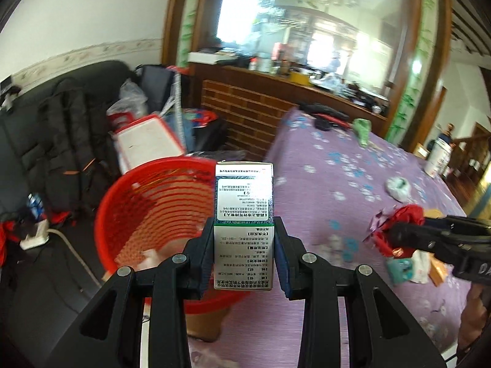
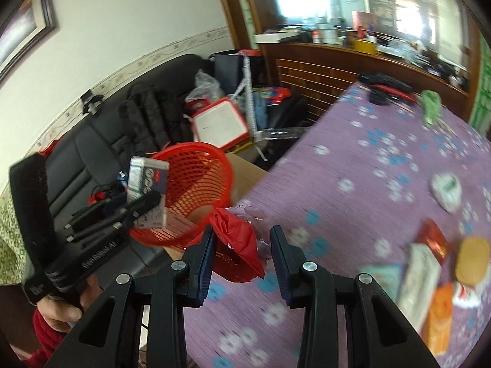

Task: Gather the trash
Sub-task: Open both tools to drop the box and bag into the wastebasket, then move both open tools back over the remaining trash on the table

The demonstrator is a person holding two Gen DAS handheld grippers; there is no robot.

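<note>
**Both loads on the way to the basket**

The carry step is in hand. The left tongs [image 1: 244, 254] are closed on a box [image 1: 243, 214], held upright between the pads, right at the near rim of the red basket [image 1: 147, 211], which stands on a cardboard carton off the left edge of the tabletop [image 1: 331, 190]. The right tongs [image 2: 241, 253] stand part open with a red wrapper [image 2: 237, 245] and some clear film between the pads; the wrapper lies against the left pad, and whether the right pad presses the film I cannot tell for sure, though it looks held. They hang over the tabletop's left edge, just short of the basket.

Next, I judge, each load must come above the basket mouth before release; the left is nearly there, the right needs more travel leftward, and the two tongs crowd the same opening.

Left on the tabletop: a white wad [image 1: 397, 187] mid-cloth, a green scrap [image 1: 362, 130] near the far edge, and a cluster of small packets [image 2: 429, 279] at the near right. Beyond the basket a sofa [image 1: 46, 141] carries bags and clutter.
</note>
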